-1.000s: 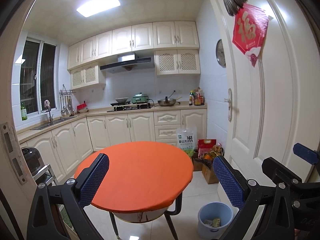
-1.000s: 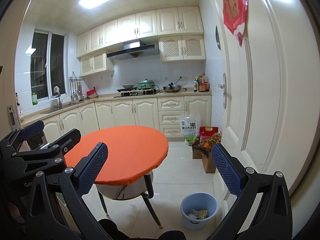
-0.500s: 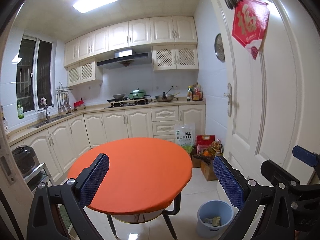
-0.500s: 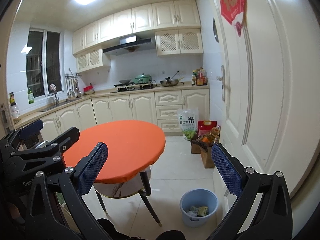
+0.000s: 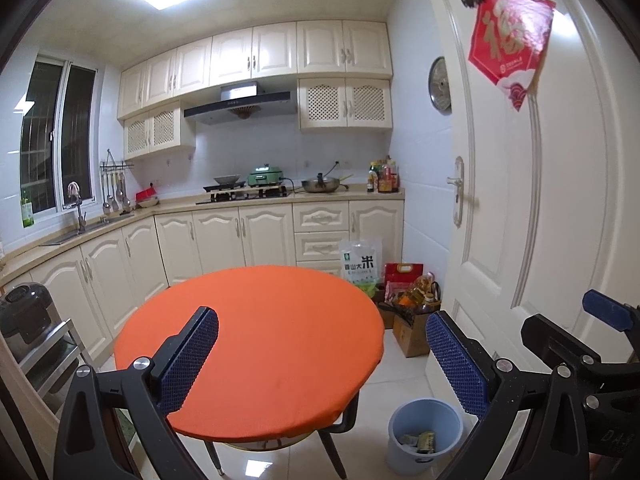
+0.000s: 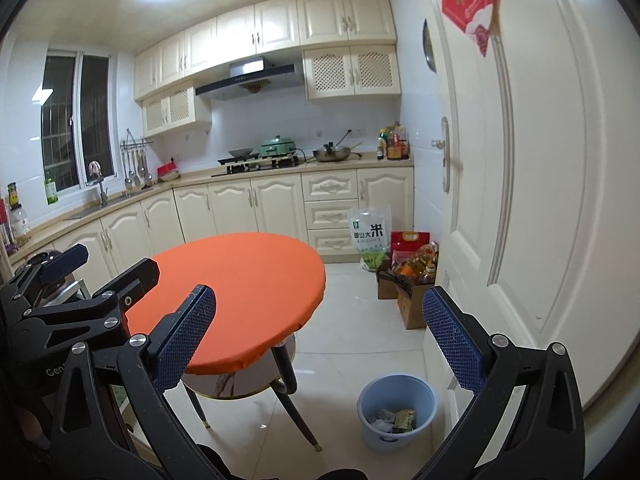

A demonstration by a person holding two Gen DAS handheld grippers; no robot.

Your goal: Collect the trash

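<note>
A blue trash bin (image 5: 425, 432) stands on the floor right of a round orange table (image 5: 256, 344); it holds several crumpled wrappers (image 5: 420, 438). It also shows in the right wrist view (image 6: 397, 412) with the wrappers (image 6: 396, 418) inside, beside the table (image 6: 240, 292). My left gripper (image 5: 324, 356) is open and empty, held above the table's near edge. My right gripper (image 6: 320, 332) is open and empty, held high over the floor between table and bin. The left gripper's body (image 6: 72, 304) shows at the left of the right wrist view.
A white door (image 5: 532, 184) is close on the right. Cardboard boxes with groceries (image 5: 412, 320) and a rice bag (image 5: 360, 266) sit by the cabinets. Counters with a stove (image 5: 244, 194) and sink (image 5: 80, 228) line the back and left. A metal rack (image 5: 36, 344) stands at left.
Both views have tilted slightly upward and drifted; the table and bin sit a little lower and nearer in frame. Both grippers stay open and empty.
</note>
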